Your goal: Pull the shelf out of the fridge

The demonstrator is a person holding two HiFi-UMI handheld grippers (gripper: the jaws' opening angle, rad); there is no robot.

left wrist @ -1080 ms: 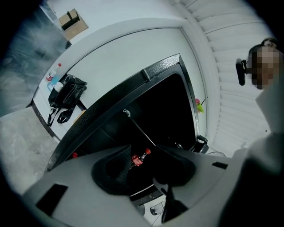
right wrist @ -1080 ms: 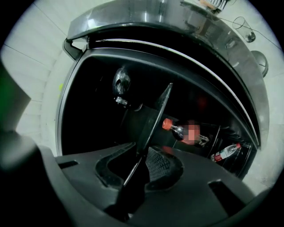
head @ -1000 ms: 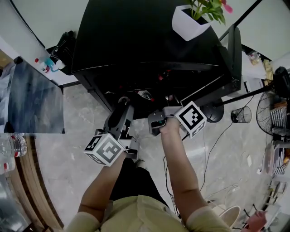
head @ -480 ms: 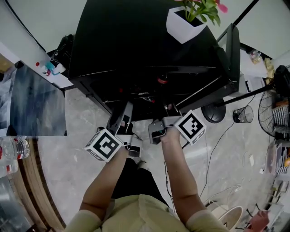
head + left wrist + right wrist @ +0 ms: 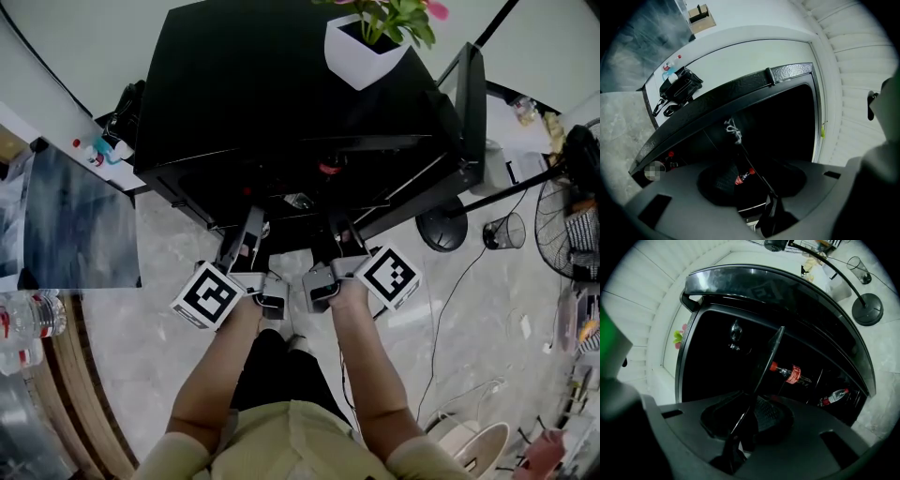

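The black fridge (image 5: 281, 94) stands open in front of me. Its thin glass shelf (image 5: 768, 357) shows edge-on in both gripper views, as a dark line running out of the fridge. My right gripper (image 5: 740, 437) is shut on the shelf's front edge, and my left gripper (image 5: 771, 212) is shut on the same shelf (image 5: 750, 164) further left. In the head view the left gripper (image 5: 248, 234) and right gripper (image 5: 339, 239) reach side by side into the fridge opening. The shelf itself is lost in the dark there.
Red-capped cola bottles (image 5: 792, 372) lie inside the fridge. The open fridge door (image 5: 466, 103) stands at the right. A potted plant (image 5: 367, 42) sits on top. A fan base (image 5: 441, 230), a wire bin (image 5: 506, 230) and cables lie on the floor at the right.
Both grippers have come closer together and now point straight into the fridge. The left one has swung from a slant to line up with the right one.
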